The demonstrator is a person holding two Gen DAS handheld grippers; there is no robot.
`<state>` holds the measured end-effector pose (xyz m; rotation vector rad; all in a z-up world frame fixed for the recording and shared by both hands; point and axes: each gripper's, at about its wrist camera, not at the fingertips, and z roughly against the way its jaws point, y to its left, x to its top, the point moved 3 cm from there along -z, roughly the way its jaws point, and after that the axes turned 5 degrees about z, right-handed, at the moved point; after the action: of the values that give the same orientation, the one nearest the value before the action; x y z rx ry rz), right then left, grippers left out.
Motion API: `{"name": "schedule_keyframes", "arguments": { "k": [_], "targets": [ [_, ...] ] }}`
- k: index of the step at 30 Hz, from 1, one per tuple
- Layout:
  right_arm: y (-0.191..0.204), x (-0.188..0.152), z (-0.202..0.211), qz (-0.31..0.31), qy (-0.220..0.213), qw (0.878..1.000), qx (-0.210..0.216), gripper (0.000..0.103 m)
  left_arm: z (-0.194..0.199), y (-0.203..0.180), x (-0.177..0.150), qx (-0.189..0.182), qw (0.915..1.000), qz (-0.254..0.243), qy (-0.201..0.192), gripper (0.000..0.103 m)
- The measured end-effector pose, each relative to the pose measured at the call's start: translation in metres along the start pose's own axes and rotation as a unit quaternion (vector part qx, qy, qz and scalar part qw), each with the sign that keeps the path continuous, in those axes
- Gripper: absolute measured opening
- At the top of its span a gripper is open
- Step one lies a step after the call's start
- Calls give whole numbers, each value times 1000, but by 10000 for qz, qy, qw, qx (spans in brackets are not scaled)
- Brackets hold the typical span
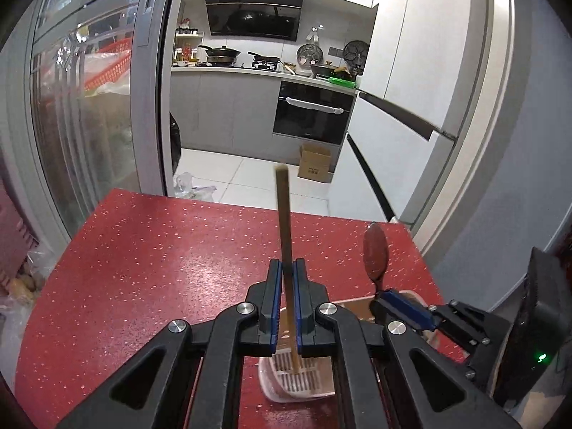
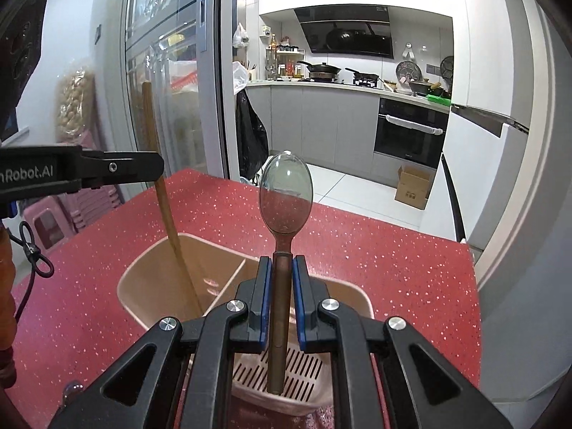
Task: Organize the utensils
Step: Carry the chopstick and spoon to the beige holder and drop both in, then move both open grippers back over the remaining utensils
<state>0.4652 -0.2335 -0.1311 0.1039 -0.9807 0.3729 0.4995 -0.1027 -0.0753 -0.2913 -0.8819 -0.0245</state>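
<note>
Utensils are both over the pink plastic two-compartment holder (image 2: 150,279) on red speckled counter (image 1: 143,268). Risk: brown wooden chopstick (image 1: 286,232) w/ tip in left compartment may tip sideways if dropped early. Left hand-held gripper (image 1: 287,271) pinches it; right hand-held gripper (image 2: 282,268) pinches translucent brown plastic spoon (image 2: 286,193), bowl at 12 o'clock. Both are angled downward.

Both your grippers clamped, tilted downward.
Your left gripper (image 1: 287,268) pinches tight; your right gripper (image 2: 282,264) sits just beside it, jaws closed too.
</note>
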Motion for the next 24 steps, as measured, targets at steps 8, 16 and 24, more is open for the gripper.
{"name": "schedule_keyframes", "arguments": {
  "k": [8, 16, 24],
  "targets": [
    [2, -7, -3, -36, 162, 9998, 109, 13, -8, 5, -22, 226, 9993, -163, 233, 33],
    [-3, -5, 1, -321, 267, 9987, 298, 36, 7, 19, -39, 340, 9986, 87, 388, 33],
    [1, -5, 48, -504, 119, 9981, 326, 59, 45, 23, -71, 448, 9984, 14, 336, 33]
  ]
}}
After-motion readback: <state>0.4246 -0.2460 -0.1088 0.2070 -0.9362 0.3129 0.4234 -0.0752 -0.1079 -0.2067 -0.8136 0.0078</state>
